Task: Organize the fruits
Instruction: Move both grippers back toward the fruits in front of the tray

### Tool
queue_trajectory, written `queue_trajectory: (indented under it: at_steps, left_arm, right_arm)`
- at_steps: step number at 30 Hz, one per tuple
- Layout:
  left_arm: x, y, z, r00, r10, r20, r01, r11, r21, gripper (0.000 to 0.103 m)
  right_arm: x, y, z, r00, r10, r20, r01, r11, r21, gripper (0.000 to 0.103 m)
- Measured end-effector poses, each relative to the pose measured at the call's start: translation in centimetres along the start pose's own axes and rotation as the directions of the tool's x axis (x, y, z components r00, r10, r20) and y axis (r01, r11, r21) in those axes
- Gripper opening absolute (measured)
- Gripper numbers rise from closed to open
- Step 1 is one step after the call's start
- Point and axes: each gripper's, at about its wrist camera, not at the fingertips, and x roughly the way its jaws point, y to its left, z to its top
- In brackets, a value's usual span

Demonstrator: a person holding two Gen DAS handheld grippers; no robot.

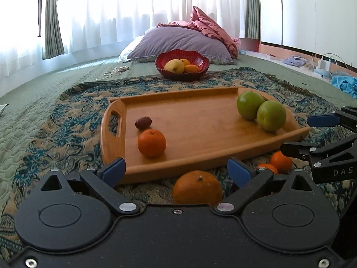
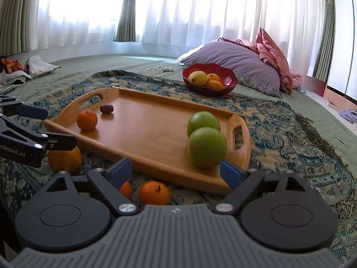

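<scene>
Wooden tray [image 1: 200, 125] on paisley throw [image 1: 67, 134] over green quilt [image 1: 33, 93]; curtains [image 2: 125, 11] at 12. Left gripper [image 1: 176, 172] and right gripper [image 2: 176, 172] wide, empty.

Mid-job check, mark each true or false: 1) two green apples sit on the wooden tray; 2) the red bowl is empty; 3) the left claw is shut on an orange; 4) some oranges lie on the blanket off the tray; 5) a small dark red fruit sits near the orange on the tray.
1) True: two green apples touch each other on the wooden tray.
2) False: the red bowl holds a yellow fruit and oranges.
3) False: the left claw is open and empty.
4) True: a large orange and two small oranges lie on the blanket.
5) True: the dark red fruit sits just behind the tray orange.
</scene>
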Motion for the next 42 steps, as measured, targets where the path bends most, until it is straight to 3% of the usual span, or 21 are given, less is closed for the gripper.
queue_trajectory:
  at_steps: [14,22,27,31,42]
  left_arm:
    - [-0.6,-0.3,-1.8,1.000,-0.002,-0.016,0.002,1.000,-0.021,0.095]
    - [-0.8,-0.5,-2.4,0.999,-0.023,-0.038,0.021,0.999,-0.046,0.075]
    - [-0.5,-0.3,-2.4,0.996,-0.052,-0.071,0.046,0.996,-0.082,0.054]
    - [-0.3,-0.5,-2.4,0.994,-0.073,-0.081,0.065,0.993,-0.101,0.047]
    - [0.2,-0.7,-2.4,0.996,-0.059,-0.073,0.049,0.990,-0.132,0.047]
  right_arm:
    - [-0.3,-0.2,-2.4,0.999,-0.040,-0.019,0.040,0.999,0.010,0.094]
    - [-0.3,0.2,-3.1,0.999,-0.052,-0.016,0.052,0.999,-0.011,0.093]
    - [-0.2,0.8,-3.3,0.999,-0.047,-0.018,0.047,0.999,-0.014,0.092]
    - [0.0,1.1,-3.3,0.999,-0.047,-0.022,0.047,0.999,0.002,0.082]
    - [0.5,1.7,-3.3,1.000,-0.008,-0.028,0.009,0.999,0.039,0.064]
